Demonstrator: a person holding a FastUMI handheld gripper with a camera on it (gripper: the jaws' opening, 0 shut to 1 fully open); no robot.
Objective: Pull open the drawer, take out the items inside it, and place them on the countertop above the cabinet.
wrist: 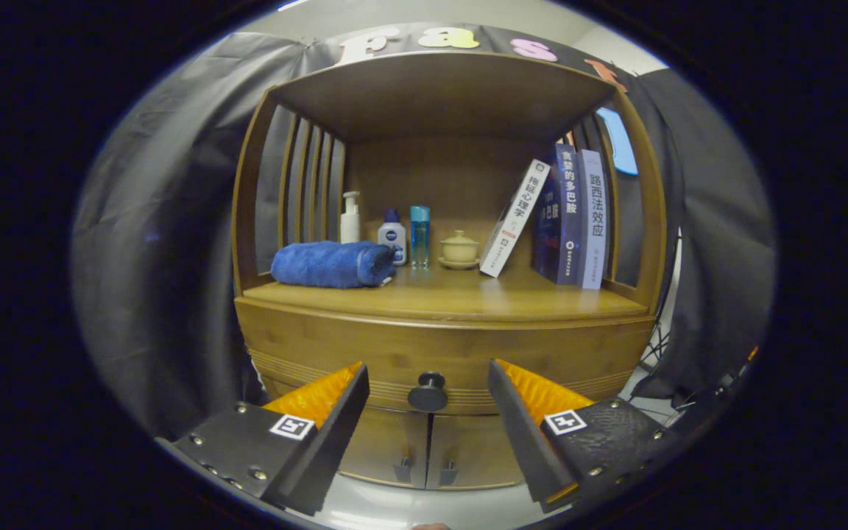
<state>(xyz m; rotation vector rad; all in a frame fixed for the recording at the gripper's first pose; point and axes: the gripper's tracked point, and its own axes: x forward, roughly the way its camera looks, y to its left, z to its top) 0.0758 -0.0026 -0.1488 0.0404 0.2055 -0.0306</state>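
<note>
The drawer [439,353] is closed, its round dark knob [428,391] sitting between the fingers of the gripper [428,383], which are spread wide and hold nothing. Whether the tips have reached the knob is hard to tell. On the countertop [461,294] above stand a rolled blue towel [332,264], a pump bottle [350,218], two small bottles [392,235], a lidded cup [459,247] and books [575,217]. Below are two cabinet doors [431,449].

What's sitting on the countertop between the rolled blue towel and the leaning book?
In the gripper view, three bottles and a small lidded cup stand between the towel and leaning book. The hand-held gripper is open around the drawer knob.
</note>
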